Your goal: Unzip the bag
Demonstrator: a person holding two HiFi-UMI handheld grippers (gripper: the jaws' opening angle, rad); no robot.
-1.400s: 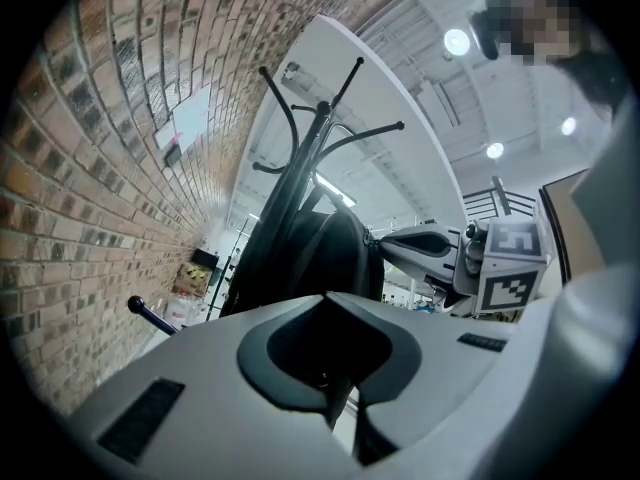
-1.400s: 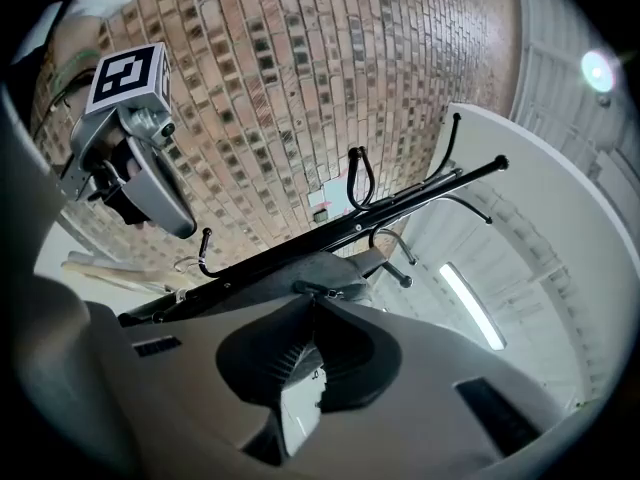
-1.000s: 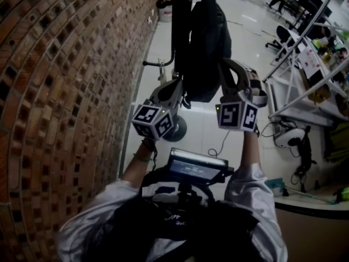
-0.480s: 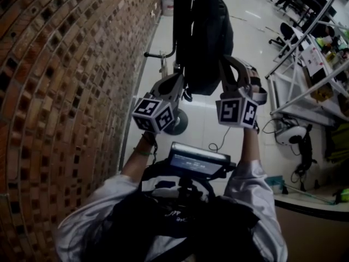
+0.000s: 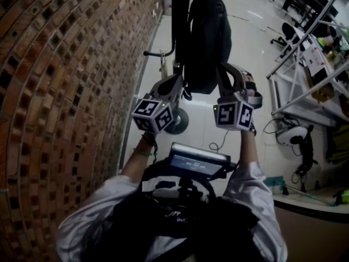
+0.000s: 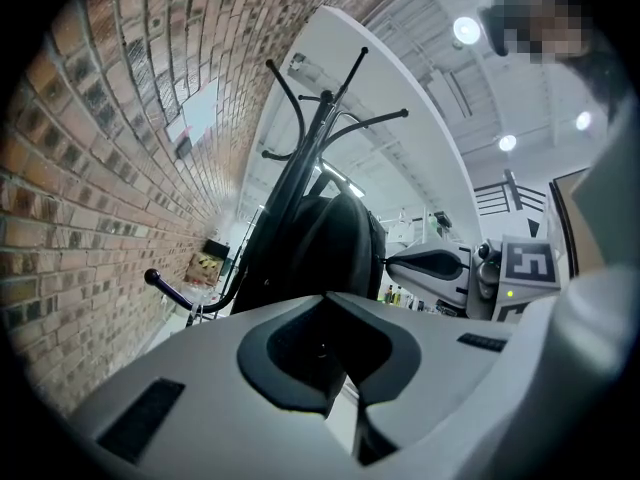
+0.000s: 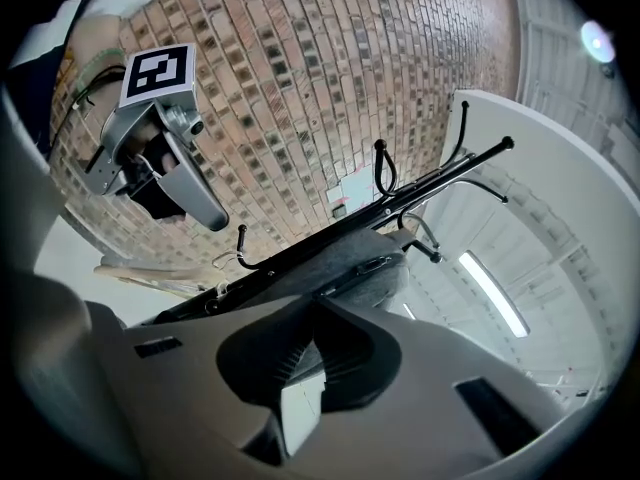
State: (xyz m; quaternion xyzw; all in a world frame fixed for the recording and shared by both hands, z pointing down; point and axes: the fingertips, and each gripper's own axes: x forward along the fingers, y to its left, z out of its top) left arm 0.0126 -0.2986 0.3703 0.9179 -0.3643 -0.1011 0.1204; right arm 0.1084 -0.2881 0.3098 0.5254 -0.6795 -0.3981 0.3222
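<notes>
A black bag (image 5: 204, 42) is seen hung on a dark coat stand (image 5: 180, 15) beside a brick wall (image 5: 65, 91), above a pale floor (image 5: 240, 37). Both grippers are held up to the lower part of the bag by a person in a light-sleeved top.

In the head view, the left gripper (image 6: 325, 298) is set at the bag's lower left edge and the right gripper (image 7: 312, 298) at its lower right side, the bag hanging between them. Whether either tip touches the fabric cannot be told.

In the left gripper view, the jaws are pressed together at the tips, and nothing can be made out between them. The bag is seen just beyond and above the tips, with the right gripper to its right.

In the right gripper view, the jaws are likewise drawn together at the tips, with only a pale gap lower down and no object visible in it. The bag's grey side, with a small buckle or pull on it, is seen directly behind the tips, and the left gripper is seen at upper left against the brickwork.
</notes>
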